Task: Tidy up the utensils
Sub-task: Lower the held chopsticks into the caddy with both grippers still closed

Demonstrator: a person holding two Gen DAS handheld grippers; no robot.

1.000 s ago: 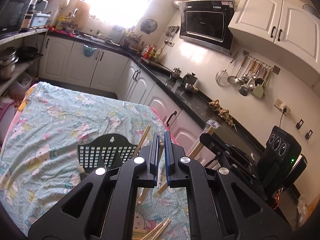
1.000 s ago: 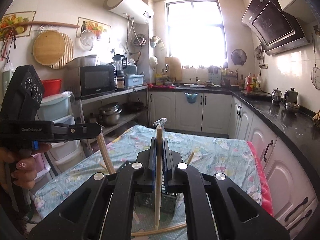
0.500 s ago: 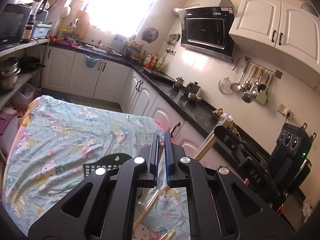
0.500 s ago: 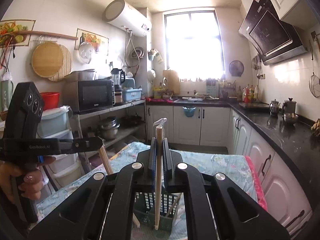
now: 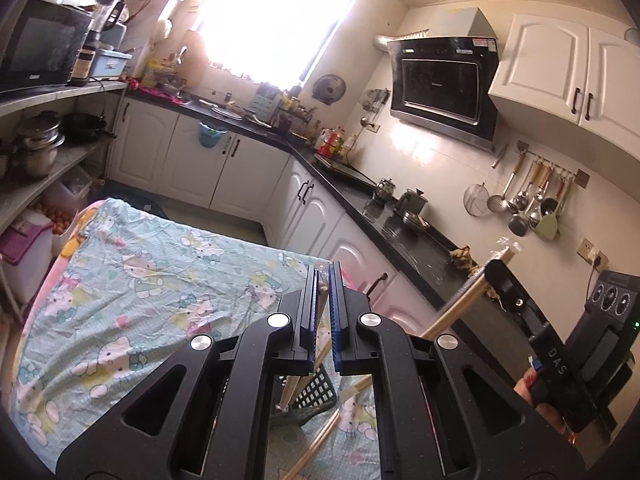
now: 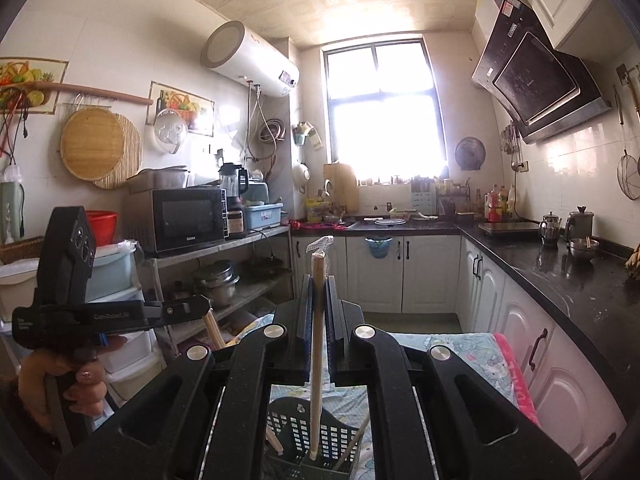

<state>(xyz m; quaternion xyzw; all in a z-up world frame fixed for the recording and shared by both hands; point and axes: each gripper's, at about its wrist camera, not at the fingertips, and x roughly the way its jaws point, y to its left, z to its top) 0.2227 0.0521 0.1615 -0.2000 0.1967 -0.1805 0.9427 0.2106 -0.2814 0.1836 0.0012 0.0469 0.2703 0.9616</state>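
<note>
Chopsticks held over a slotted caddy, both wrist views. Right gripper [image 6: 318, 300], jaws closed on a wrapped chopstick [image 6: 317, 360] that hangs upright between them, its lower tip directly below the jaws at the mouth of the black utensil basket [image 6: 304, 436]. Left gripper [image 5: 324, 312], jaws likewise pinched on a second chopstick [image 5: 294, 386], which slants down below the jaws toward the same basket [image 5: 316, 392].

Risk: each stick is gripped high on its length, so its free end may swing; a tilt of either hand could set the tip on the basket rim or through a wall slot rather than inside. A release from this height could, in my judgement, let the stick bounce out or tip the light basket on the soft patterned cloth [image 5: 140, 280].

Contents: the basket holds two or three sticks leaning against its walls; exact count unclear. Loose chopsticks [image 5: 320, 444] lie on the cloth just beside it, below the left jaws.
</note>
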